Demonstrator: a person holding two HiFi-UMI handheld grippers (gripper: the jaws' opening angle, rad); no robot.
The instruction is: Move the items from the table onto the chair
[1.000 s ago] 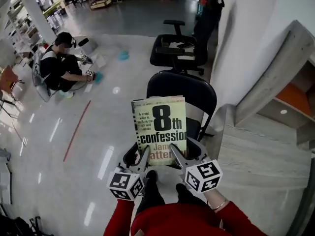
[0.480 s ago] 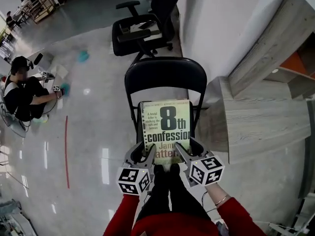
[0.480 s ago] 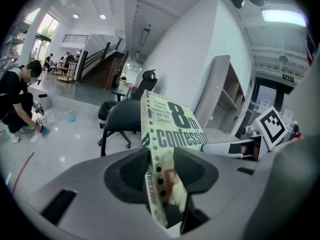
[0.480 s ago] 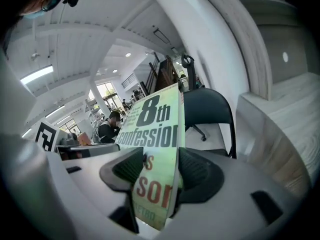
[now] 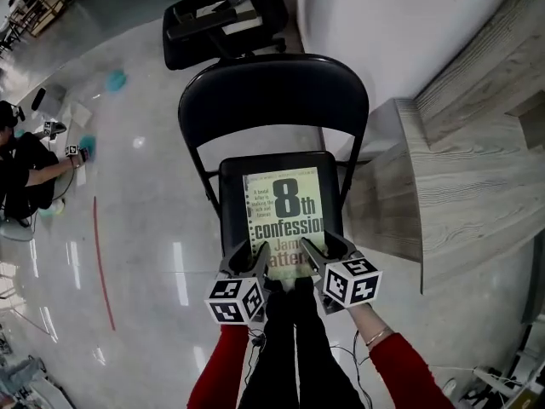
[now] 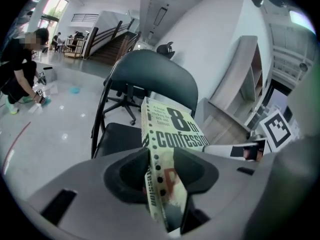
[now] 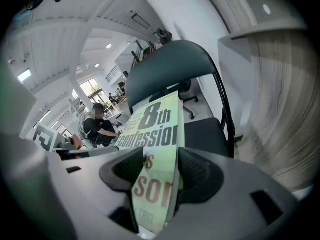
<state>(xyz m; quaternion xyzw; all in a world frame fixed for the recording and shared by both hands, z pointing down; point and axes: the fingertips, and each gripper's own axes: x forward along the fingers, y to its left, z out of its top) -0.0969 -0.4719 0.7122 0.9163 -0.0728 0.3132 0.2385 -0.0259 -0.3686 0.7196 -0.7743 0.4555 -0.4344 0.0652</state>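
A pale green paperback book [image 5: 285,220] with "8th confession" on its cover is held flat over the seat of a black folding chair [image 5: 272,100]. My left gripper [image 5: 258,258] is shut on the book's near left edge, its pads clamping the spine side [image 6: 160,179]. My right gripper [image 5: 311,254] is shut on the near right edge of the book [image 7: 155,174]. In both gripper views the book [image 6: 175,129] slants away toward the chair's backrest [image 7: 170,64]. Whether the book touches the seat [image 5: 234,194] I cannot tell.
A pale wooden step or bench [image 5: 451,186] stands right of the chair against a white wall. A black office chair [image 5: 221,15] with papers stands behind. A person [image 5: 25,169] crouches on the glossy floor far left, near a red floor line [image 5: 102,262].
Both grippers have come down with the book, from in front of the backrest to low over the seat. The book has tilted from upright to nearly flat.
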